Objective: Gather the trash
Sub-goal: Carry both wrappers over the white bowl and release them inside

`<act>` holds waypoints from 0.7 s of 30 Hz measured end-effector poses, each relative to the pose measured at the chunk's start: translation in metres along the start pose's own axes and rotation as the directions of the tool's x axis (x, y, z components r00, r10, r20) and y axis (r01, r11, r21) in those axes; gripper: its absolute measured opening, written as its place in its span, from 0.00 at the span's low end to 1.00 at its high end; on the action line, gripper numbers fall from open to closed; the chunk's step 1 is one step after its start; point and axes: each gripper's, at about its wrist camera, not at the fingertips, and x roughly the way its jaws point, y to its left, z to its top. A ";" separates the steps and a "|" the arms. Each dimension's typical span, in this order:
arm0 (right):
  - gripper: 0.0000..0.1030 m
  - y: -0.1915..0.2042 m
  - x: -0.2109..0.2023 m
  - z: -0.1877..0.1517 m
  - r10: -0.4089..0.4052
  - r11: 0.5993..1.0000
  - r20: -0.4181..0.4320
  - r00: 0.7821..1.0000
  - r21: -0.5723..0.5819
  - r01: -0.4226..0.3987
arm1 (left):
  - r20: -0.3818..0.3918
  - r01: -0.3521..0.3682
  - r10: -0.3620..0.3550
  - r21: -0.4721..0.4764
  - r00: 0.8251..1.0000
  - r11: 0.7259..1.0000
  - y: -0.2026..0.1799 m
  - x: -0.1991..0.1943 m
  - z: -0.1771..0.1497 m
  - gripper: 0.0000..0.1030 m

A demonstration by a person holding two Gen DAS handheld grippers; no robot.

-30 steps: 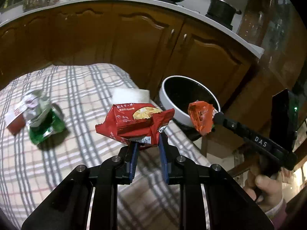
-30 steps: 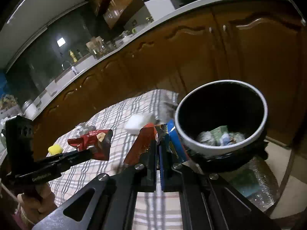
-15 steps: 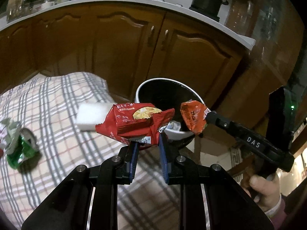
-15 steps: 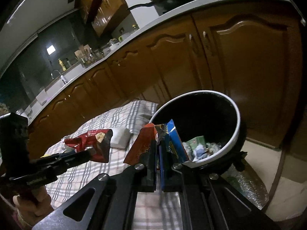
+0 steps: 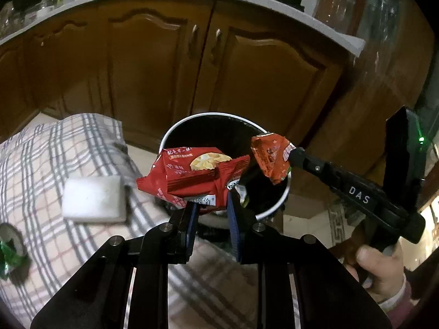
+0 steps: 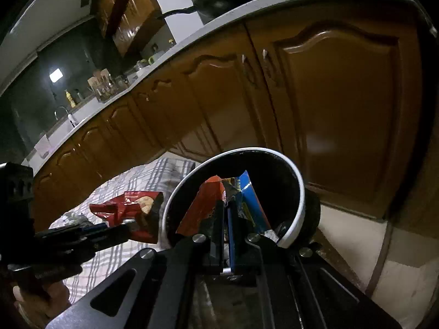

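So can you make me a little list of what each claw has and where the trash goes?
left claw: shut on red snack wrapper
right claw: shut on orange and blue wrapper
bin: white rim, dark inside, beside the checked cloth
still on cloth: white sponge, green wrapper

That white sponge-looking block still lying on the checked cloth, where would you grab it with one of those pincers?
Take the white block across its two long side faces, coming down from above. It lies flat on the checked cloth, so its broad top gives the fingers nothing to pinch, while its side faces stand free, with bare cloth around it. It looks soft, so a gentle squeeze should do.
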 end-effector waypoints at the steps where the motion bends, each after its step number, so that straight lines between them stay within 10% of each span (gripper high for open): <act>1: 0.02 -0.001 0.001 0.000 -0.001 1.000 -0.002 1.000 -0.001 0.001 | -0.008 0.002 -0.002 0.001 1.000 1.000 -0.001 0.005 0.002 0.19; 17: 0.03 -0.010 0.029 0.012 -0.028 1.000 -0.047 0.998 -0.009 0.028 | -0.068 -0.002 0.002 -0.001 0.998 1.000 -0.006 0.041 0.017 0.21; 21: 0.10 -0.013 0.032 0.014 -0.021 1.000 -0.050 0.999 0.004 0.021 | -0.083 -0.006 0.005 -0.009 0.997 1.000 -0.007 0.045 0.018 0.36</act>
